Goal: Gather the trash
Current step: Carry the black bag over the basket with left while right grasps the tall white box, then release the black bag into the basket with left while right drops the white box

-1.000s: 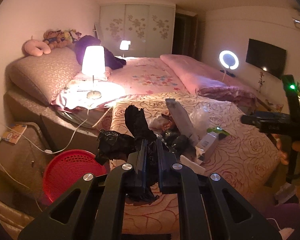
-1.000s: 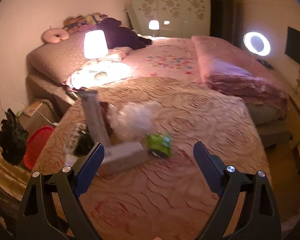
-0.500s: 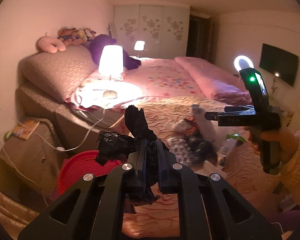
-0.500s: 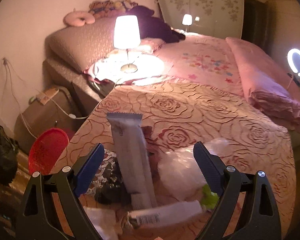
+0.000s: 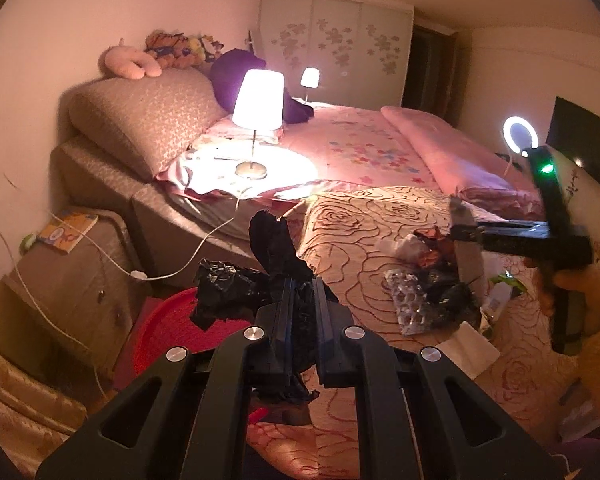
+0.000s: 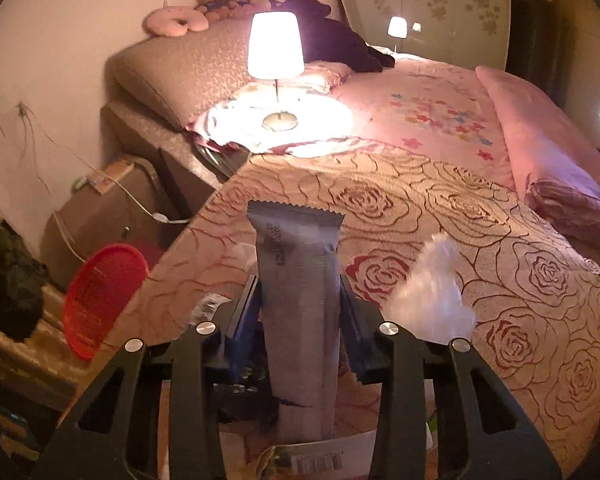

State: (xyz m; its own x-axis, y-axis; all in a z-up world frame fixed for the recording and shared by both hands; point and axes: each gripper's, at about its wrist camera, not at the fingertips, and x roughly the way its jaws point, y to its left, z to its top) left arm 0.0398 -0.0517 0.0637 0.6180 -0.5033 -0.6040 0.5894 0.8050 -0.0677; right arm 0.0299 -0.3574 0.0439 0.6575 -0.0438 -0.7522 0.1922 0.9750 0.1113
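Note:
My left gripper (image 5: 302,300) is shut on a crumpled black plastic bag (image 5: 256,276), held over the bed's near corner above a red basket (image 5: 160,332). My right gripper (image 6: 298,300) has closed on a long grey snack wrapper (image 6: 298,280) that stands upright between the fingers (image 6: 244,316). The wrapper also shows in the left wrist view (image 5: 466,240), under the right gripper (image 5: 472,232). A trash pile lies on the rose-patterned bedspread (image 5: 372,216): a blister pack (image 5: 406,296), a red wrapper (image 5: 432,244), a clear plastic bag (image 6: 436,296) and a white box (image 6: 316,458).
A lit table lamp (image 5: 258,116) stands on the bed with its white cable (image 5: 152,276) running down to a brown bedside cabinet (image 5: 64,280). The red basket also shows in the right wrist view (image 6: 104,288) on the floor beside the bed. A ring light (image 5: 520,136) glows at the right.
My right gripper moved left over the trash pile and its fingers closed from wide open onto the grey wrapper. My left gripper kept hold of the black bag and swung slightly left.

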